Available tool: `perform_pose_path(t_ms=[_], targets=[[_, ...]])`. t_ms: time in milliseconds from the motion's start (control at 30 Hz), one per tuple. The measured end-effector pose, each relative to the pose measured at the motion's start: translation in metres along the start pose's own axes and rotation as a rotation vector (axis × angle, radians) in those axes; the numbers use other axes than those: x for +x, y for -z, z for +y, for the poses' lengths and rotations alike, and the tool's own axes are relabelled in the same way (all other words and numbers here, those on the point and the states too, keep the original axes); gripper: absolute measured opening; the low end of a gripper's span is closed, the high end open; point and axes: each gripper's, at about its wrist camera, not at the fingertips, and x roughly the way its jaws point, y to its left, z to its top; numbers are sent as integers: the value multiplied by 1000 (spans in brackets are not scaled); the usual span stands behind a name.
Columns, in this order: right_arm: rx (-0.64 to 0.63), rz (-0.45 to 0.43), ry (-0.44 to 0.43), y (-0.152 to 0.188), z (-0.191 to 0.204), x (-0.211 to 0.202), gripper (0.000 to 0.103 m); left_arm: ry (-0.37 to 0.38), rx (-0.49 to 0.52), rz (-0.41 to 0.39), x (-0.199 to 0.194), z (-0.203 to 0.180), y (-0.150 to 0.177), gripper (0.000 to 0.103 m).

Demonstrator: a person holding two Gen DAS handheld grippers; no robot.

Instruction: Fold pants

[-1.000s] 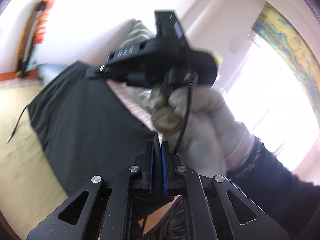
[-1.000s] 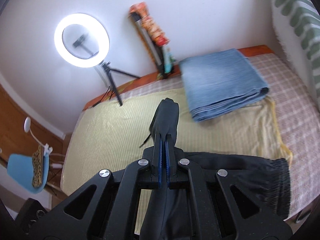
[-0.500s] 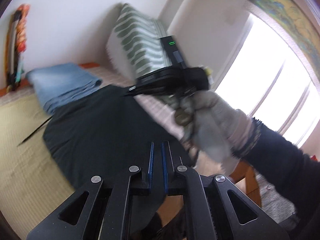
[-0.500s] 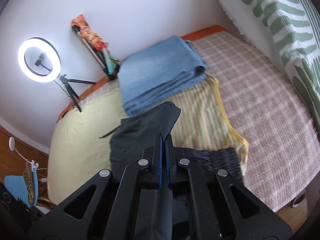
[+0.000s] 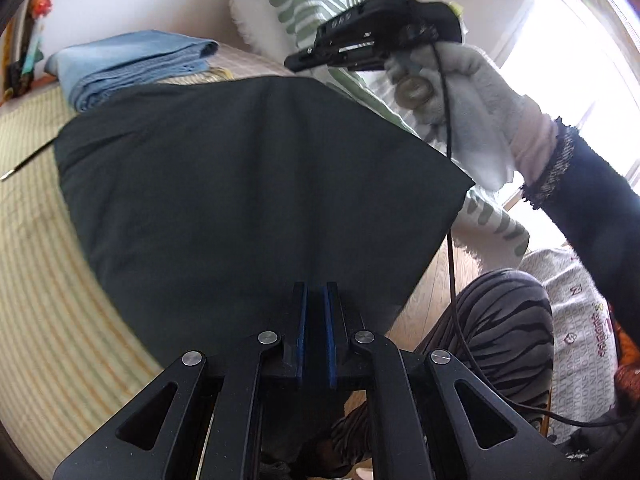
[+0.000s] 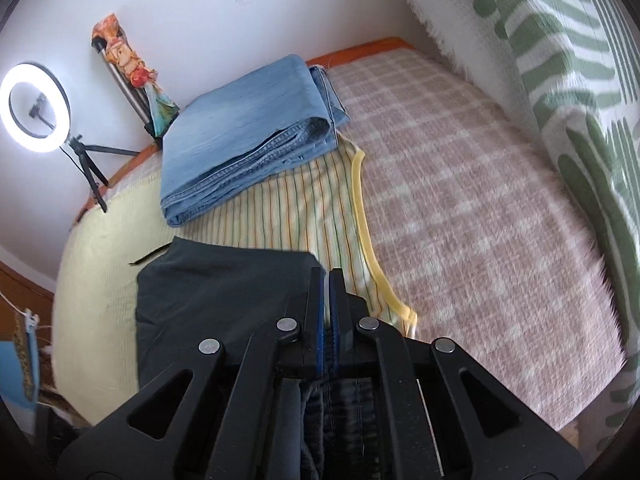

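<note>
Item: black pants (image 5: 248,200), which we hold spread over the bed (image 6: 460,184), draped on its striped yellow sheet (image 6: 280,208) and hanging off the near edge.

Left gripper (image 5: 314,304): we see its jaws nearly closed, black cloth running up between them; it grips the pants at the near edge.

Right gripper (image 6: 329,292): jaws clamped on the pants' gathered waistband, cloth bunched between the pads. In the left wrist view it sits above the pants' far right corner, carried by our gloved right hand (image 5: 460,96).

Also on the bed: folded blue jeans (image 6: 248,132), beyond the pants. Beside the bed: ring light (image 6: 34,108) on a tripod, against the wall.
</note>
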Motion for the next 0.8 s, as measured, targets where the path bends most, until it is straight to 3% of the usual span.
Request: perform_pose_path(t_ms=[67, 200, 233, 367, 433, 667, 700, 733, 800], targets=[[-20, 6, 6, 12, 3, -16, 6, 5, 12, 7, 8, -6, 4, 6], [20, 39, -44, 47, 0, -44, 44, 23, 6, 2, 15, -10, -2, 6], [25, 63, -62, 58, 0, -50, 44, 27, 4, 0, 14, -10, -1, 6], [-16, 124, -50, 92, 8, -60, 44, 29, -19, -16, 8, -5, -1, 8], [-23, 152, -44, 102, 9, -60, 44, 19, -37, -33, -3, -1, -1, 18], [-57, 231, -31, 123, 13, -44, 44, -123, -47, -107, -46, 14, -1, 36], [-57, 234, -30, 126, 13, -42, 40, -131, -51, -114, -51, 17, -1, 37], [-60, 235, -42, 128, 15, -40, 27, -138, -57, -118, -55, 21, -1, 37], [-82, 218, -40, 132, 20, -41, 11, -157, -69, -122, -60, 29, -2, 40]])
